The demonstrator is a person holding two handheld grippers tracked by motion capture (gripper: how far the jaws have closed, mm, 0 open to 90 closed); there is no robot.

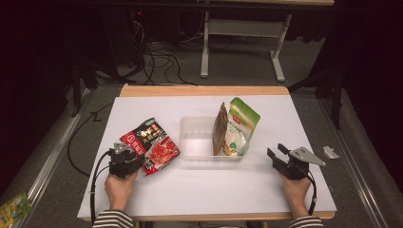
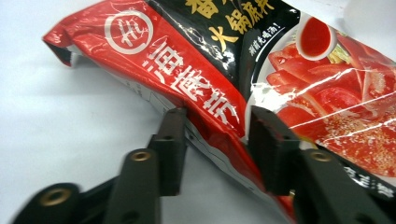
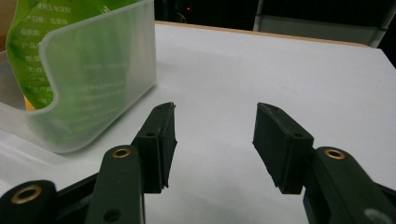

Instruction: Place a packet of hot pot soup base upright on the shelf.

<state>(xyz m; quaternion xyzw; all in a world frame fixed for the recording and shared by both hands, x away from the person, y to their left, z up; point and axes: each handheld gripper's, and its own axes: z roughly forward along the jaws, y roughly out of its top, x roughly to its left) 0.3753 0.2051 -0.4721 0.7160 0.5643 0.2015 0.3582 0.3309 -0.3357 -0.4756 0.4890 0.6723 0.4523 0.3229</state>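
Observation:
A red and black hotpot-base packet [image 1: 153, 141] lies on the white table left of a clear plastic bin [image 1: 182, 137]. My left gripper [image 1: 136, 158] is at the packet's near left edge. In the left gripper view the packet [image 2: 196, 70] passes between the jaws, and both pads press on it, one under its folded edge and one on its printed face, around my left gripper [image 2: 217, 128]. My right gripper [image 1: 276, 151] rests open to the right of the bin. Nothing is between its jaws [image 3: 215, 128]. The bin's wall [image 3: 102, 84] stands to their left.
In the bin's right end a green pouch [image 1: 243, 122] and a brown pouch [image 1: 220, 127] stand upright. A white scrap [image 1: 330, 152] lies off the table's right edge, and a green packet [image 1: 14, 208] lies on the floor at the lower left. Cables and a desk frame are beyond the table.

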